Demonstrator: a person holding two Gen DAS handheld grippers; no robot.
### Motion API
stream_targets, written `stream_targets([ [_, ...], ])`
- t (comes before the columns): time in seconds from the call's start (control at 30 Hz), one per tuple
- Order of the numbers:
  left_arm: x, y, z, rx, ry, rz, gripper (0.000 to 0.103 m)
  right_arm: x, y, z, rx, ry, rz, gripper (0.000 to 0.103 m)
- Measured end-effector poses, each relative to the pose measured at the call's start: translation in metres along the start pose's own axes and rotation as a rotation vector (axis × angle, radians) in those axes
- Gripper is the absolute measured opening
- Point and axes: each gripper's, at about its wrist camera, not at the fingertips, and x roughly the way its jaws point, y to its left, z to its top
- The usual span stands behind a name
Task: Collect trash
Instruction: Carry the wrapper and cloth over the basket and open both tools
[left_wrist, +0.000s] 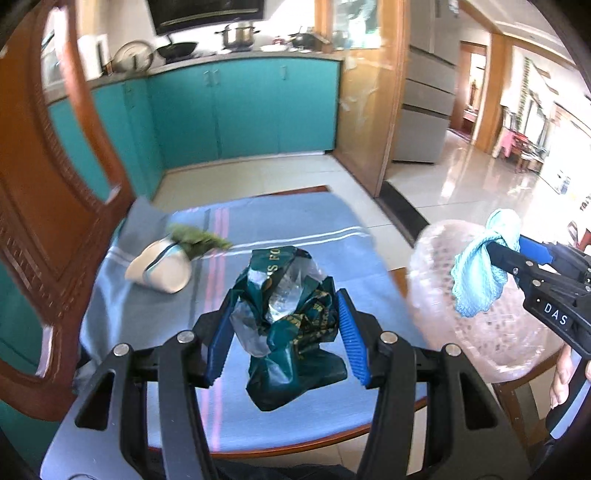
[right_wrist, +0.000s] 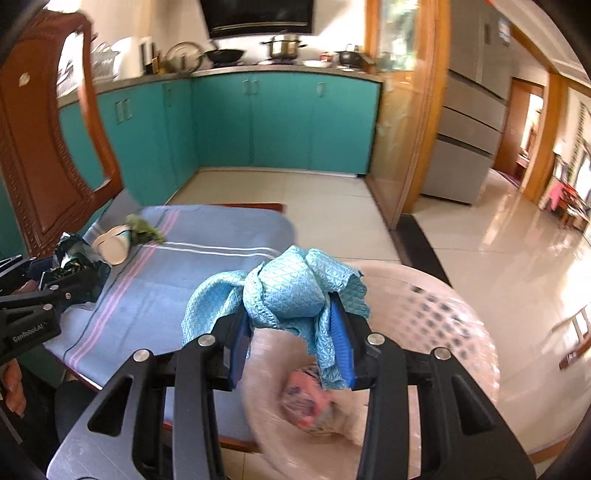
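Observation:
My left gripper is shut on a crumpled dark green wrapper with clear plastic in it, lifted a little above the blue striped tablecloth. The same wrapper shows at the left edge of the right wrist view. My right gripper is shut on a bunched light blue cloth, hanging over the rim of a pink perforated basket. In the left wrist view that cloth hangs in front of the basket. A white cup-like piece with green leaves lies on its side on the table.
A crumpled pink printed packet lies inside the basket. A carved wooden chair back stands at the table's left. Teal kitchen cabinets line the far wall. Tiled floor opens to the right.

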Motion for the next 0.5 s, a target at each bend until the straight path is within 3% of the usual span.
stream_targets([
  [0.2, -0.007, -0.055, 0.015, 0.083, -0.034, -0.071, 0.054, -0.025, -0.051, -0.014, 0.087, -0.029, -0.075, 0.040],
  [0.5, 0.007, -0.135, 0.023, 0.180, -0.021, -0.214, 0.054, -0.049, -0.112, -0.042, 0.190, -0.058, -0.186, 0.040],
])
